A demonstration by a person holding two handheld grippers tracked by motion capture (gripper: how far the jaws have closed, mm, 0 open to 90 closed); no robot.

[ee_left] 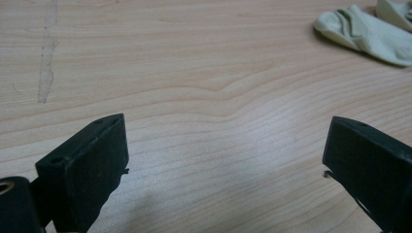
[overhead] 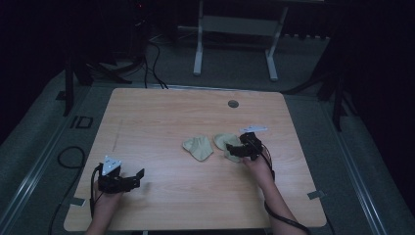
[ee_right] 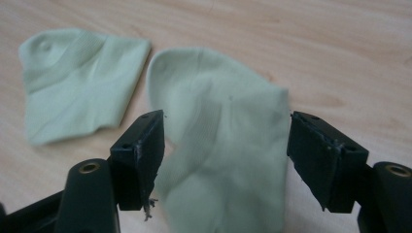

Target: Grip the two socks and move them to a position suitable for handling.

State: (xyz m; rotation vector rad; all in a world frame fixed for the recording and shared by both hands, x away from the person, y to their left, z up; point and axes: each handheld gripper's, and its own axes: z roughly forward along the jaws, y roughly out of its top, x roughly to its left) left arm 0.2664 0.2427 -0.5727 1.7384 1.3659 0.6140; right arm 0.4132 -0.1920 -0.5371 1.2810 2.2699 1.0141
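A: Where are the socks?

B: Two pale green socks lie flat on the wooden table (overhead: 161,112), a little right of its middle. The left sock (overhead: 198,147) and the right sock (overhead: 226,143) sit just beside each other, with a narrow strip of bare wood between them in the right gripper view.

A: And the right gripper?

B: The right gripper (overhead: 237,151) is over the near edge of the right sock. In its own view the jaws stand wide apart, one on each side of the right sock (ee_right: 228,160), with the cloth lying between them. I cannot tell whether the pads touch the fabric. The left sock (ee_right: 77,82) lies to the far left there.

A: The left one?

B: The left gripper (overhead: 138,177) is at the near left of the table, well apart from the socks. Its jaws are spread over bare wood, and the left sock (ee_left: 362,34) shows far right in its view.
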